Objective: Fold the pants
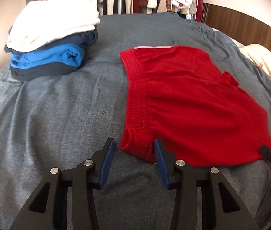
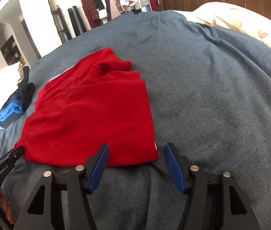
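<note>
Left tool [image 1: 134, 145] was open at the near waistband corner of the red pants [image 1: 189, 103], gripping nothing. Right tool [image 2: 136, 151] was also open, straddling the near hem corner. Pants lay flat on the grey bed cover [image 1: 49, 105], apparently already halved lengthwise. Step looked like pre-grasp; next move probably needs both tools closing on the corners, then lifting. Folded stack [image 1: 49, 48] sat far left.

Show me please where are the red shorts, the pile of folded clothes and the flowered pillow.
red shorts [image 1: 183, 103], left wrist view, middle of the flat fabric.
pile of folded clothes [image 1: 49, 57], left wrist view, the bright blue layer.
flowered pillow [image 2: 240, 23], right wrist view, its top surface.
</note>
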Demonstrator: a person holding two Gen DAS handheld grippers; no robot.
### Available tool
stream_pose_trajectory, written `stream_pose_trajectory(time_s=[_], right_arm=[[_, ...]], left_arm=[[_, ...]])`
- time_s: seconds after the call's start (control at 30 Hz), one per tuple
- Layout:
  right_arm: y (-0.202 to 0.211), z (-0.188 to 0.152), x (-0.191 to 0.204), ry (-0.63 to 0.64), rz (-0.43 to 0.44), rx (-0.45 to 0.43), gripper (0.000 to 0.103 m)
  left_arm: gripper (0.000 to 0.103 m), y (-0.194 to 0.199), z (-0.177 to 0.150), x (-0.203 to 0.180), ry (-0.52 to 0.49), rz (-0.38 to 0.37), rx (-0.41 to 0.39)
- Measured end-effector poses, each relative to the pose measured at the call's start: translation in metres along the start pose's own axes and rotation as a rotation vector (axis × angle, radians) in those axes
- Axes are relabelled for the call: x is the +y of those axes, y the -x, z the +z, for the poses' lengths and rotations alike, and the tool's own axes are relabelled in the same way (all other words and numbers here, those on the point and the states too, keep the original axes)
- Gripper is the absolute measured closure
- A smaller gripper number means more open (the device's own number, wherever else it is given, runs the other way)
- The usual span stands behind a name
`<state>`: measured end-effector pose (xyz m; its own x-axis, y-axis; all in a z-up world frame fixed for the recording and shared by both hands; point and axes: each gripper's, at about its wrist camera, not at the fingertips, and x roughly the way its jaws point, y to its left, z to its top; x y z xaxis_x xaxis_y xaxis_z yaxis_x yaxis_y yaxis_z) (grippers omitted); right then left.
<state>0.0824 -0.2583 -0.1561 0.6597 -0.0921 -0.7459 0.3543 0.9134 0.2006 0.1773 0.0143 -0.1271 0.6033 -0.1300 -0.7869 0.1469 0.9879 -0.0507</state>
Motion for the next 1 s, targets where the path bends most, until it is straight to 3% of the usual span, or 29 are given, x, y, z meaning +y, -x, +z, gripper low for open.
stream_pose_trajectory(time_s=[0.2,0.43,0.7,1.0], right_arm=[[-0.008,0.004,-0.003,0.014,-0.015,0.050,0.067],[-0.011,0.023,-0.004,0.002,-0.006,0.191,0.094],[0.019,0.061,0.009,-0.033,0.010,0.278,0.096],[0.060,0.117,0.030,-0.045,0.036,0.265,0.096]], left_arm=[[0.071,-0.008,-0.001,-0.005,-0.022,-0.001,0.025],[0.077,0.000,0.016,-0.011,-0.049,0.022,0.108],[0.089,0.028,0.052,-0.016,-0.034,0.007,0.218],[0.091,0.052,0.087,-0.016,-0.007,-0.018,0.263]])
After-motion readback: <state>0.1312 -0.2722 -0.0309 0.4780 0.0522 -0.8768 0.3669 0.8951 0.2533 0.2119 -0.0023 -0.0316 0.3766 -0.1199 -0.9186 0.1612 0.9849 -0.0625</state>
